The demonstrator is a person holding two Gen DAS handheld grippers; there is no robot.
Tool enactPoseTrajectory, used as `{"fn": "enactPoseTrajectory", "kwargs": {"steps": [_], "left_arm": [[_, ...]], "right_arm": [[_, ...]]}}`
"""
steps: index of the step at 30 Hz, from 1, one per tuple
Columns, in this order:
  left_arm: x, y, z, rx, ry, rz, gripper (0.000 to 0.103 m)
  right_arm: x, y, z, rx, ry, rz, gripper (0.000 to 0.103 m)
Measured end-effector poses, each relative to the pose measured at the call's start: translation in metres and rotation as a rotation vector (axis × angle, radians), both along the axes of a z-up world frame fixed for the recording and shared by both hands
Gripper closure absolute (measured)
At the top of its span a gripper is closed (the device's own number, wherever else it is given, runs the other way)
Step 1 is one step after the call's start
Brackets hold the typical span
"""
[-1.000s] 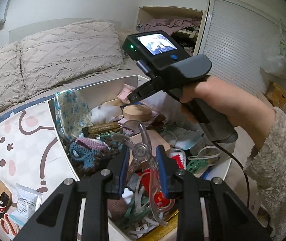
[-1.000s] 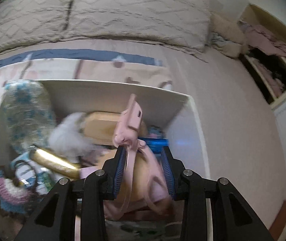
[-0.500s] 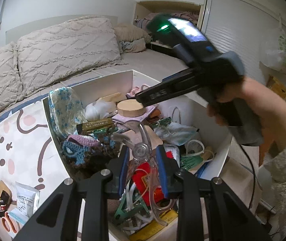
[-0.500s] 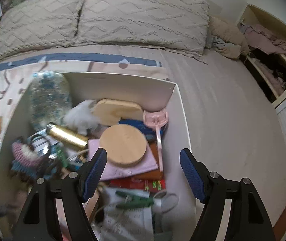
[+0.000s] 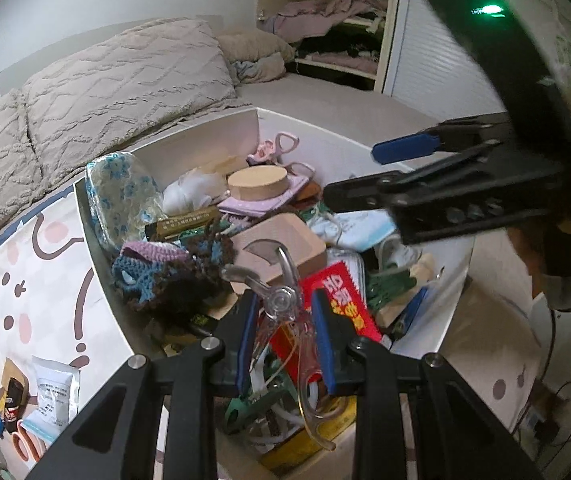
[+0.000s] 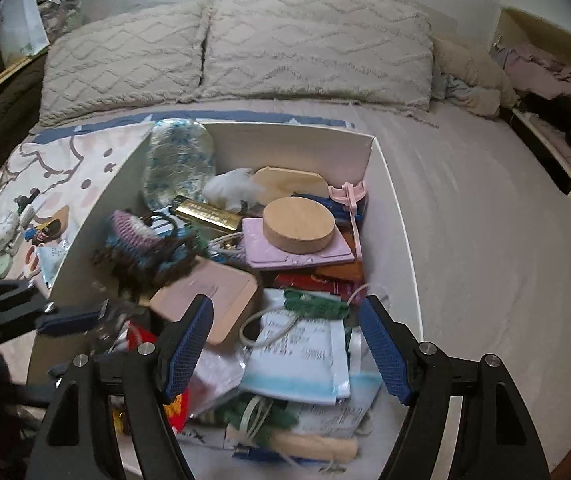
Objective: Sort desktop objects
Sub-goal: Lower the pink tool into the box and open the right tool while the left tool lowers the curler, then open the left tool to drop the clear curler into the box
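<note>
A white box (image 6: pixel 389 184) full of small objects sits on the bed. My left gripper (image 5: pixel 284 312) is shut on a clear plastic clip (image 5: pixel 285 300) and holds it above the near part of the box (image 5: pixel 213 140); the right wrist view shows this gripper (image 6: pixel 69 318) blurred at the left. My right gripper (image 6: pixel 285 312) hangs open over the box's near end with nothing between its fingers, and it (image 5: pixel 369 172) shows from the side at the right of the left wrist view. A pink clip (image 6: pixel 349 196) (image 5: pixel 277 148) lies loose in the far right corner.
In the box are a round wooden disc (image 6: pixel 299 224), a crocheted piece (image 6: pixel 145 240), a gold bar (image 6: pixel 209 212), a green clip (image 6: pixel 313 304) and papers. Small items (image 6: pixel 25 224) lie on the patterned cloth to the left. Pillows (image 6: pixel 317 48) are behind, a shelf (image 6: pixel 557 92) to the right.
My right gripper opened and let go of the pink clip, which now lies in the box's far right corner, then pulled back toward the near end. The left gripper kept its hold.
</note>
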State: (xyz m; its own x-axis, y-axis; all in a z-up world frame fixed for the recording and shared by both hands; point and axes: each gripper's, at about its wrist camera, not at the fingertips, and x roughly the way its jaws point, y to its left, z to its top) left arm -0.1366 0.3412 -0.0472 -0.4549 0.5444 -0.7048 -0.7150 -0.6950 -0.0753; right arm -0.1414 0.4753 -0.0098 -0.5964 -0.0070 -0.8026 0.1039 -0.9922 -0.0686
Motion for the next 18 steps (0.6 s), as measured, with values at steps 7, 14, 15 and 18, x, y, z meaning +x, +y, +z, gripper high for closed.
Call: {"fn": "enactPoseTrajectory", "kwargs": {"steps": [7, 14, 15, 18], "left_arm": [[0.005, 0.006, -0.004, -0.022, 0.001, -0.070, 0.076], [0.001, 0.011, -0.008, -0.048, -0.017, -0.191, 0.076], [0.002, 0.012, -0.007, -0.056, -0.005, -0.226, 0.076], [0.007, 0.011, -0.007, -0.069, 0.033, -0.320, 0.076]], "right_arm": [[0.029, 0.000, 0.000, -0.051, 0.049, -0.003, 0.028], [0.041, 0.001, -0.004, -0.125, 0.050, 0.012, 0.028], [0.041, 0.001, -0.006, -0.130, 0.049, 0.013, 0.028], [0.043, 0.001, -0.009, -0.146, 0.047, 0.015, 0.028]]}}
